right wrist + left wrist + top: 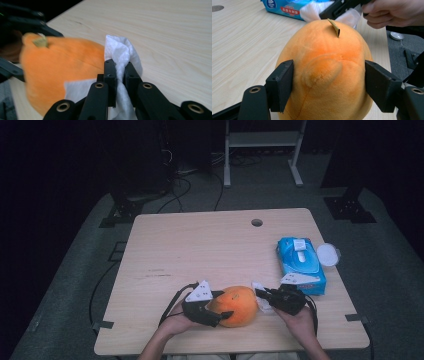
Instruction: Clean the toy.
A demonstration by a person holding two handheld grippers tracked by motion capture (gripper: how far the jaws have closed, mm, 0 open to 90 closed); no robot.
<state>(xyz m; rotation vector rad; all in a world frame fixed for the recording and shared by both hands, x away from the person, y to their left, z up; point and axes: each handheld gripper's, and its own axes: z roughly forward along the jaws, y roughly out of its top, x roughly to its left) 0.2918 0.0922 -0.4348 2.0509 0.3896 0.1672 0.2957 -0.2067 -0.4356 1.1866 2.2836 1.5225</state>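
My left claw (329,82) clamps the plush orange (324,70), my right claw (120,72) pinches a wipe (120,52) beside it; hard rubbing could tear it loose

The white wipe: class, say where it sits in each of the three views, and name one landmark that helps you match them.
High view: the white wipe lies low and right of centre, at the right gripper.
Left gripper view: top centre, behind the orange plush fruit.
Right gripper view: centre, pinched between the black fingers.
Shared landmark: the orange plush fruit.
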